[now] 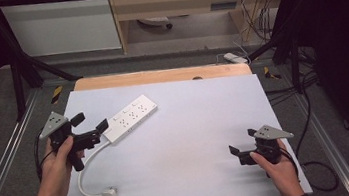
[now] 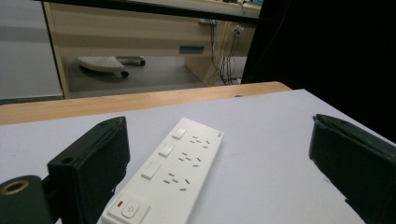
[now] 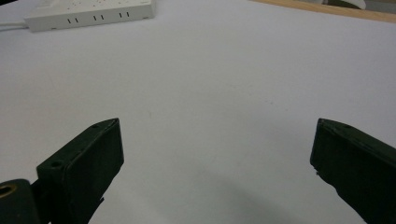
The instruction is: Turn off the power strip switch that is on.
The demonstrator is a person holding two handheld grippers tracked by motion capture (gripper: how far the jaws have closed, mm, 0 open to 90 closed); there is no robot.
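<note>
Plug (image 1: 109, 194) w/ its white cord (image 1: 86, 170) is lying nearest, at the desk's (image 1: 193, 141) front-left edge, the cord curving back up to the power strip (image 1: 129, 117). Strip is sitting flat on the left-rear part of the desk, angled, switch end toward the left tool (image 1: 90, 126). Left tool is hovering right at that near end w/ jaws spread wide apart, nothing between them yet; in the left gripper view the strip (image 2: 175, 168) is running up between the two black jaws, closer to the left one. Right tool (image 1: 234, 152) is resting low over bare desk at the front right, well apart from the strip, jaws also wide open & empty.

Step in hand, prob.: approach to grab the strip's end. Next move is calling for lowering the left tool so both jaws are straddling the strip's sides, then closing. Right tool likely waiting.
</note>
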